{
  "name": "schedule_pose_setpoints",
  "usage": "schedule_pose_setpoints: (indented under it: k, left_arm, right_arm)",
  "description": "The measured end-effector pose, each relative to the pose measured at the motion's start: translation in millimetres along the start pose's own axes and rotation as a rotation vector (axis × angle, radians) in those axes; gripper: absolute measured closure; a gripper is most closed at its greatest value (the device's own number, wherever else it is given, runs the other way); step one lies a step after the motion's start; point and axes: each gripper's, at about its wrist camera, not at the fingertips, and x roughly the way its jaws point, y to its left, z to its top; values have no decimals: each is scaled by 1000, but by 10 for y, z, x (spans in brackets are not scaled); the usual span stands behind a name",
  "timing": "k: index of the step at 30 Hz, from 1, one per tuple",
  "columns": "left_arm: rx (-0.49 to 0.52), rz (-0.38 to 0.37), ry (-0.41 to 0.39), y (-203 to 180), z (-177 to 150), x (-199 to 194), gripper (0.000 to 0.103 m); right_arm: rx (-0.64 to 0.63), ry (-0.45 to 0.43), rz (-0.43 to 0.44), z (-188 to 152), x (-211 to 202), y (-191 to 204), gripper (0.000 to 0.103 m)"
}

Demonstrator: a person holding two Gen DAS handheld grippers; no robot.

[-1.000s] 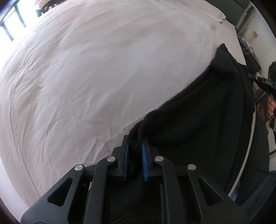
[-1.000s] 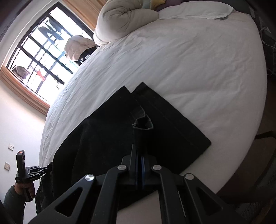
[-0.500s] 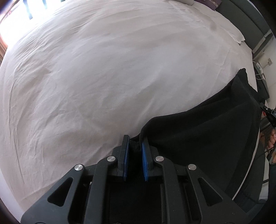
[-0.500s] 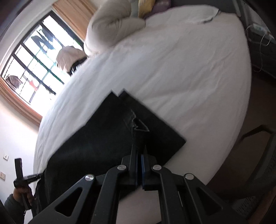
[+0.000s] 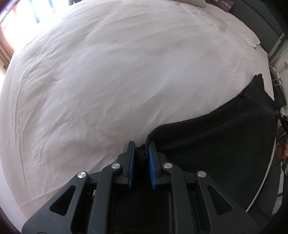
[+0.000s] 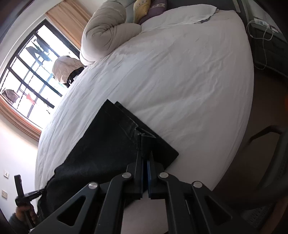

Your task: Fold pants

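A wide bed (image 6: 180,72) under a creased white sheet fills most of both views, and everything else is placed here by that bed. The black pants (image 6: 100,144) lie near its foot edge, spread flat along the sheet with two squared leg ends reaching toward the middle of the mattress, while the other end is lifted off the sheet. The left gripper (image 5: 141,151) has a bunched corner of the dark fabric (image 5: 216,144) between its blue pads, which stand a narrow gap apart with the cloth filling that gap; from there the pants stretch away across the bed's near corner. The right gripper (image 6: 145,158) is pinched tight, its pads nearly meeting on a folded seam edge of the pants that rises just ahead of the fingertips. At the head of the bed sit a rolled grey duvet (image 6: 108,30), a yellow pillow (image 6: 141,9) and a purple pillow (image 6: 158,5), with a flat white pillow (image 6: 189,14) beside them. Along the bed's far side a dark-barred window (image 6: 27,72) with a wooden frame and a tan curtain (image 6: 70,25) lets in strong daylight, and a pale bundle (image 6: 64,68) rests between window and mattress. Beside the bed's head stands a dark nightstand (image 6: 270,45) with a white cable trailing down it. A chair (image 6: 266,144) stands off the bed's foot corner.
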Motion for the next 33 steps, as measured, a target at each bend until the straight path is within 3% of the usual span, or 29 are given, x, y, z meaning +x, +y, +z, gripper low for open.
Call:
schedule_pose_setpoints:
  k: [3, 6, 9, 11, 12, 13, 15, 18, 19, 22, 24, 27, 28, 30, 33]
  left_arm:
    - [-20, -12, -16, -30, -20, -23, 88]
    - [-31, -26, -22, -6, -63, -20, 88]
    - [-27, -32, -25, -21, -74, -40, 87]
    - [-34, -41, -25, -26, -82, -59, 87]
    - [-37, -44, -26, 58, -104, -16, 87]
    - [-37, -45, -27, 58, -110, -22, 87]
    - [-35, -45, -32, 114, -115, 14, 87]
    - [-32, -47, -37, 117, -141, 25, 87]
    - [-33, -49, -37, 126, -143, 32, 87]
    - [-37, -62, -37, 154, -149, 29, 87]
    - [-43, -73, -37, 176, -154, 16, 87]
    - [-46, -84, -39, 210, -139, 29, 87]
    - [-42, -89, -41, 218, -144, 27, 87]
    - [-40, -100, -46, 235, -154, 23, 87]
    - [-41, -119, -47, 281, -162, 31, 87]
  right_arm:
    - [16, 13, -13, -17, 30, -58, 100]
    - [53, 85, 2, -56, 175, -158, 100]
    - [1, 127, -4, 12, 163, -107, 98]
    - [0, 145, -11, 58, 114, -118, 92]
    - [17, 146, -31, 90, 70, -146, 81]
    - [33, 130, -112, 126, -3, -172, 55]
    - [35, 59, -227, 199, -182, -149, 50]
    - [-89, 0, -137, 323, -339, 273, 50]
    - [-155, 7, -60, 336, -333, 517, 50]
    - [-339, 161, 236, 230, -56, 1351, 50]
    - [-458, 252, 313, 68, 250, 1858, 50]
    - [-472, 409, 372, -81, 776, 2164, 54]
    - [-445, 471, 367, -130, 992, 2189, 55]
    - [-407, 513, 310, -165, 1287, 2128, 60]
    - [-388, 461, 236, -137, 1486, 1955, 103]
